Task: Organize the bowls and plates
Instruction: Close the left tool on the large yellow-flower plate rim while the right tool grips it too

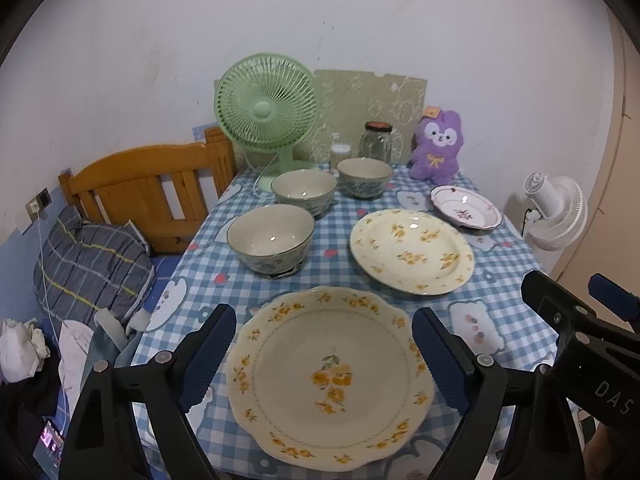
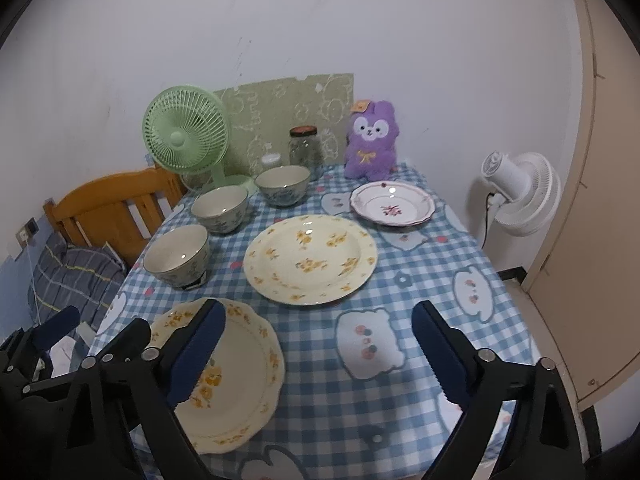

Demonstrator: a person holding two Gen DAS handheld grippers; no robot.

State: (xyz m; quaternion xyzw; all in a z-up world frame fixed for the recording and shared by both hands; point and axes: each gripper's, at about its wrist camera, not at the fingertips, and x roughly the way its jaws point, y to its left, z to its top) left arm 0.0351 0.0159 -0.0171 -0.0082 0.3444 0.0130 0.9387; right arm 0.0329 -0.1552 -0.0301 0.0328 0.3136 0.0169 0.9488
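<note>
1. The left gripper [image 1: 322, 354] hangs above the near end of the desk [image 1: 340, 240] with its jaws spread wide. Nothing sits between them and they touch nothing. In the left wrist view its blue pads [image 1: 208, 356] frame the scalloped yellow-flowered plate [image 1: 330, 374], one on each side of it.

2. The right gripper [image 2: 316, 354] is likewise spread wide and holds nothing. It hovers over bare checked cloth to the right of the scalloped plate [image 2: 240, 376], and its left finger overlaps that plate's rim in the right wrist view. Whether it touches the plate cannot be told.

3. The scalloped plate lies flat at the near edge of the desk.

4. Behind it, near the middle, lies the round yellow-flowered plate [image 1: 412, 250], flat and apart from the others.

5. Farther back on the right sits the small pink-rimmed plate [image 1: 466, 208], just beside the round one.

6. Three bowls stand upright in a slanting row along the left side: the near bowl [image 1: 270, 236], the middle bowl [image 1: 304, 192] and the far bowl [image 1: 364, 178], close together.

7. At the back stand a green fan [image 1: 268, 116], a glass jar [image 1: 376, 142] and a purple plush toy [image 1: 436, 144].
</note>
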